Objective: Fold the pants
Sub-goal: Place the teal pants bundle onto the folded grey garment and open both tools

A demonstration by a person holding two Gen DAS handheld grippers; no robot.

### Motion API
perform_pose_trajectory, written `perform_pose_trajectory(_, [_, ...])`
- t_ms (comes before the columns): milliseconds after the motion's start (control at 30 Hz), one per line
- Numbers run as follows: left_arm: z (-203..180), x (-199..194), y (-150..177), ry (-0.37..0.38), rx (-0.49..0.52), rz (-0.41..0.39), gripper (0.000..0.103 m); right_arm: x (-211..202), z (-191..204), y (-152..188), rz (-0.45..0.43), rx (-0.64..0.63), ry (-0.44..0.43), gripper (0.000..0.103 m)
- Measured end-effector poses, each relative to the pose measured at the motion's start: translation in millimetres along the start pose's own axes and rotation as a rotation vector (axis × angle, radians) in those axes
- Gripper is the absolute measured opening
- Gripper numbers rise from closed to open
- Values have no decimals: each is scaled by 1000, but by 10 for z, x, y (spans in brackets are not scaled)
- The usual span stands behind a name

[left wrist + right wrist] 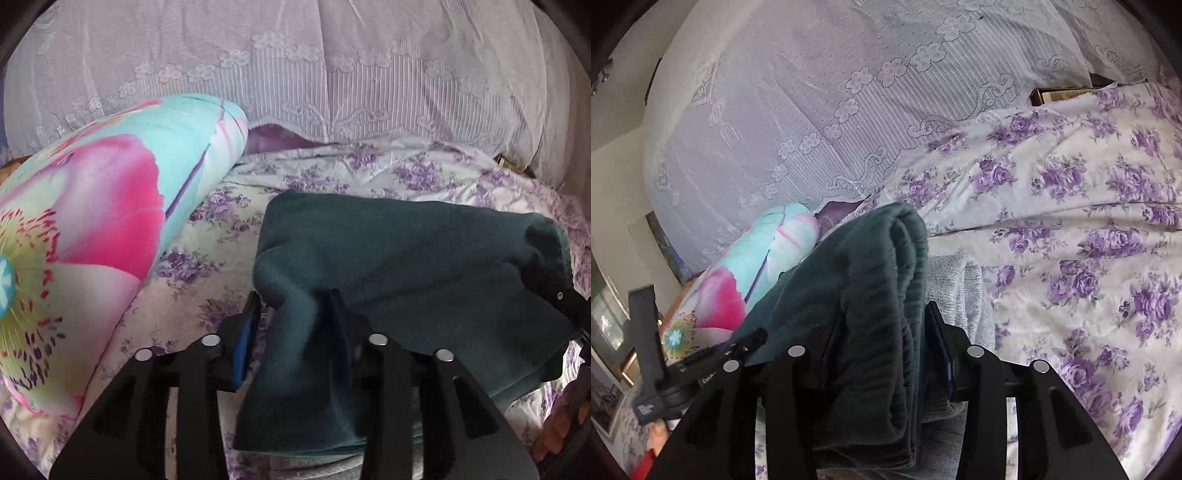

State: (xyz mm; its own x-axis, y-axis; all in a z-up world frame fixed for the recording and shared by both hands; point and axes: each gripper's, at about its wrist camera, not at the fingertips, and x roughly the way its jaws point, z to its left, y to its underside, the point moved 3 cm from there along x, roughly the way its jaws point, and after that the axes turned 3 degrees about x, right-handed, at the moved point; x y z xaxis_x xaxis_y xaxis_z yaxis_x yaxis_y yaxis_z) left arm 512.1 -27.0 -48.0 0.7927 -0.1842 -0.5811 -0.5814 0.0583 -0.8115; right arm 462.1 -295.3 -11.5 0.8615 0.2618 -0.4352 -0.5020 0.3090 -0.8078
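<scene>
The pants [406,258] are dark teal fleece, folded into a thick bundle on the flowered bed sheet [369,170]. In the left wrist view my left gripper [295,314] straddles the bundle's near left corner; a strip of sheet shows between the blue left pad and the cloth, so the jaws are open. In the right wrist view the pants [857,277] show stacked folded edges. My right gripper [882,325] stands open around that end, fingers beside the cloth. The bundle rests on a grey knit garment [960,291].
A large pillow [92,221] with a pink flower print lies left of the pants, also visible as the pillow [738,280] in the right wrist view. A lace-covered backrest [295,74] rises behind the bed. Flowered sheet [1071,221] spreads to the right.
</scene>
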Motion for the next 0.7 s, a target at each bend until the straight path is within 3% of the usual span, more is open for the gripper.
perform_pose_trajectory(33, [39, -34, -24, -16, -22, 11, 67, -131, 58, -33, -60, -38, 46, 51])
perform_pose_trajectory(133, [154, -246, -139, 4, -98, -22, 69, -476, 248, -78, -208, -119, 122, 52])
perform_pose_trajectory(200, [205, -411, -175, -13, -126, -66, 74, -623, 380, -85, -277, -165, 134, 61])
perform_pose_trajectory(233, [203, -455, -190, -32, -123, -76, 80, -623, 418, -103, -282, -183, 140, 72])
perform_pose_trajectory(267, [173, -461, -214, -44, -107, -80, 84, -563, 466, -90, -254, -207, 152, 77])
perform_pose_trajectory(333, [57, -381, -188, -81, -47, -62, 91, -342, 490, -5, -159, -263, 222, 77])
perform_pose_trajectory(400, [-63, -147, -74, -159, 51, 15, 94, -41, 388, 156, -46, -312, 335, 78])
perform_pose_trajectory(433, [-101, -31, 4, -190, 77, 43, 94, 66, 306, 235, 5, -310, 330, 83])
perform_pose_trajectory(500, [-101, 16, 84, -213, 78, 38, 95, 33, 239, 235, 1, -266, 311, 91])
perform_pose_trajectory(700, [-212, -244, 85, -189, 114, -45, 96, -109, 263, 254, -55, -272, 314, 92])
